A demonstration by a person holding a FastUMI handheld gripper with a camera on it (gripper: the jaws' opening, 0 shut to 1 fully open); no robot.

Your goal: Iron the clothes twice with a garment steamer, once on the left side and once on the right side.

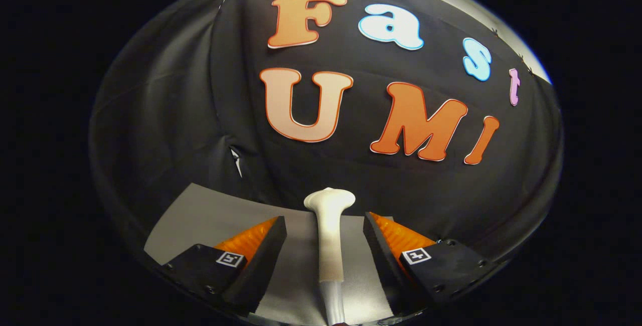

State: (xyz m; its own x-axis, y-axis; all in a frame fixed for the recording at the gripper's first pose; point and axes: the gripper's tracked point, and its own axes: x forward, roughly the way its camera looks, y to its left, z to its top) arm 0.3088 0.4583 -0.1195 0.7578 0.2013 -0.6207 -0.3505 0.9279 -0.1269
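The garment steamer (329, 235) lies lengthwise between the fingers of the tongs (325, 230), and its hose end runs out of sight at the near edge, so its full length cannot be told. The fingers stand apart from it on either side, and they cover part of the grey bench (210, 215), whose near edge is cut off.

Count: one garment steamer (329, 235), white, lying between the spread fingers of one gripper (325, 233); one grey garment (210, 215); two square marker tags (229, 259).
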